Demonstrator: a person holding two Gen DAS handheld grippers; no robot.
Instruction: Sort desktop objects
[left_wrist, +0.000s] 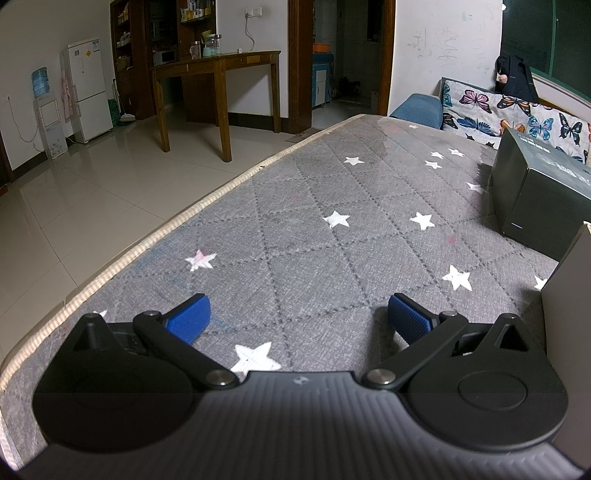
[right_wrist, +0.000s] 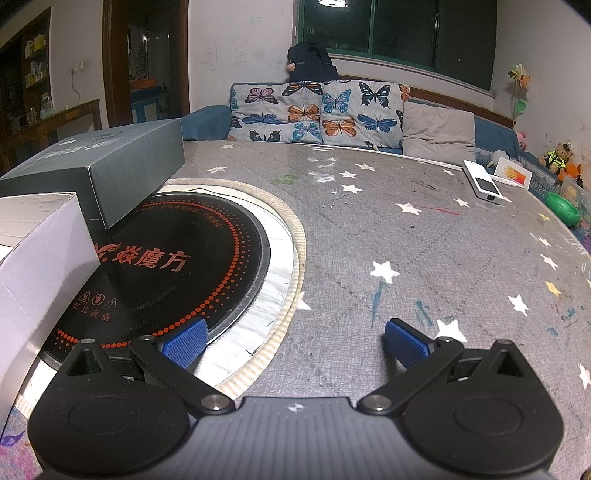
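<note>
My left gripper (left_wrist: 297, 319) hovers open over the grey star-patterned tablecloth (left_wrist: 314, 229), nothing between its blue pads. A dark grey box (left_wrist: 543, 192) lies at the right of that view, and the corner of a white box (left_wrist: 569, 314) stands nearer. My right gripper (right_wrist: 293, 341) is open too, low over the cloth beside a round black induction hob (right_wrist: 166, 266) set in the table. The dark grey box (right_wrist: 99, 166) rests across the hob's far left edge, with the white box (right_wrist: 37, 266) in front of it. A white flat device (right_wrist: 482, 182) and a card (right_wrist: 513, 171) lie far right.
The table's left edge (left_wrist: 147, 243) drops to a tiled floor with a wooden desk (left_wrist: 218, 74) and a fridge (left_wrist: 88, 88) beyond. A sofa with butterfly cushions (right_wrist: 317, 110) runs behind the table. Soft toys and a green bowl (right_wrist: 561, 208) sit at the far right edge.
</note>
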